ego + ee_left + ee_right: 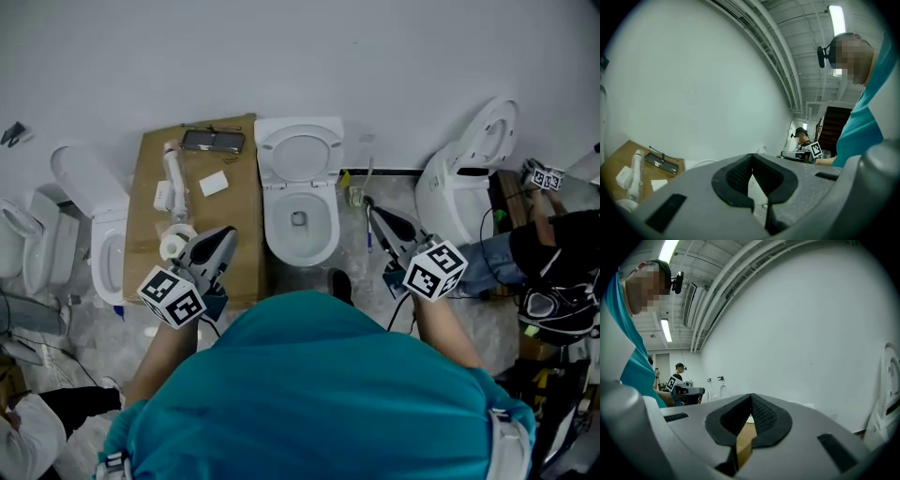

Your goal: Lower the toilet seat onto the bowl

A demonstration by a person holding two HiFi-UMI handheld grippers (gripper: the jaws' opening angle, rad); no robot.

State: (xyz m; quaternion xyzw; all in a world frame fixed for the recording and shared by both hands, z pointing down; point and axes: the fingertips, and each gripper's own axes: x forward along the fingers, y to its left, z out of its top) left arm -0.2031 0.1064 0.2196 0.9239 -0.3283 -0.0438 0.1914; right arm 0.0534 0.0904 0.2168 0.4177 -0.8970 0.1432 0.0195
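A white toilet stands against the wall at the centre of the head view. Its seat (pixel 300 152) is raised upright above the open bowl (pixel 300 223). My left gripper (pixel 223 240) is held low to the left of the bowl, over a cardboard sheet, with its jaws shut and empty. My right gripper (pixel 372 212) hovers to the right of the bowl, also shut and empty. Neither touches the toilet. In the left gripper view the closed pads (pixel 740 174) point at the white wall. In the right gripper view the closed pads (pixel 761 416) point at the wall too.
A brown cardboard sheet (pixel 150 225) left of the toilet carries white fittings and a dark tool (pixel 213 141). Other toilets stand at far left (pixel 94 197) and at right (pixel 469 173). Another person (pixel 553 258) with a marker cube crouches at the right edge.
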